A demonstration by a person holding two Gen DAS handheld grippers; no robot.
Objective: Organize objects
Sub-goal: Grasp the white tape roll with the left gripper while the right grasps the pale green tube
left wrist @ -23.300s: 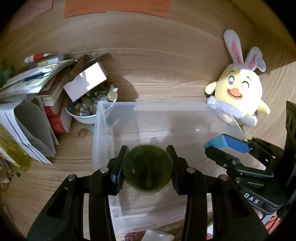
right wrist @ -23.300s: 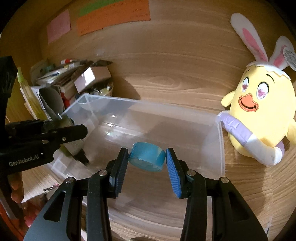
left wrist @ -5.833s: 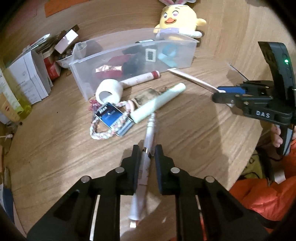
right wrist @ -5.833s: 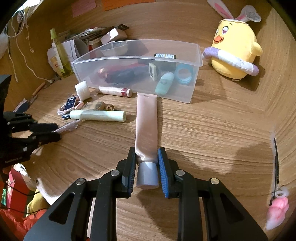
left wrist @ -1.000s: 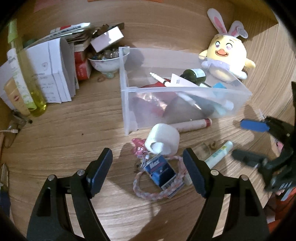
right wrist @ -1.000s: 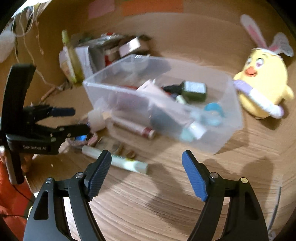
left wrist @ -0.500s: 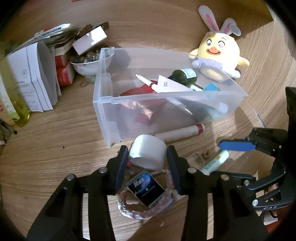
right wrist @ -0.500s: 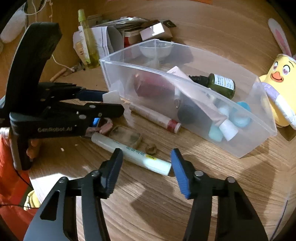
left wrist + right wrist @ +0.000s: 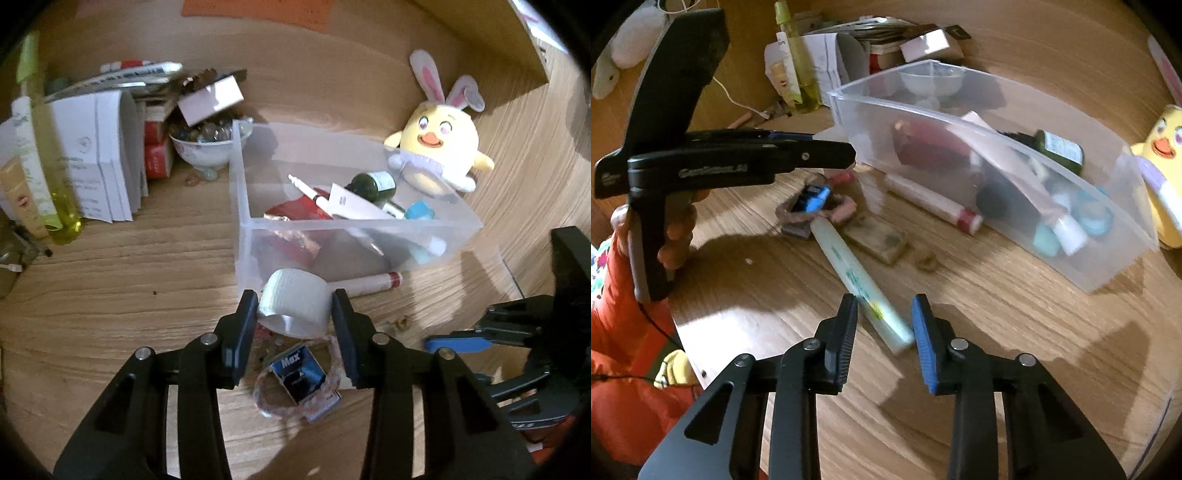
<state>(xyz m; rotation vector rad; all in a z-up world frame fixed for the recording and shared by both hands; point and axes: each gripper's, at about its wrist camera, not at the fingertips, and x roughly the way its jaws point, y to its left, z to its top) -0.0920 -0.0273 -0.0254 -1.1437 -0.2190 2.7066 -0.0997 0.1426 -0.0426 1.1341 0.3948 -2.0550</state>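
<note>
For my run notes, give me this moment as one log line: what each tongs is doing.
left tongs: shut on white tape roll | right tongs: closing around pale green tube, not yet gripping | clear bin: partly filled

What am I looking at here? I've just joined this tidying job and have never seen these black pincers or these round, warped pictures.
There is no robot. A person holds a hand tool with two fingers, a gripper, in each hand. Each one carries a wide-angle camera that looks along its fingers, which is why there are two pictures.

In the left view, the left gripper has just been closing, and its pads now clamp a roll of white tape. In the right view, the right gripper has just been closing around the end of a pale green tube. I cannot tell whether its pads press on the tube yet.

On the wooden table stands a clear bin, already partly filled. A red-tipped stick and a blue packet still lie outside it.
</note>
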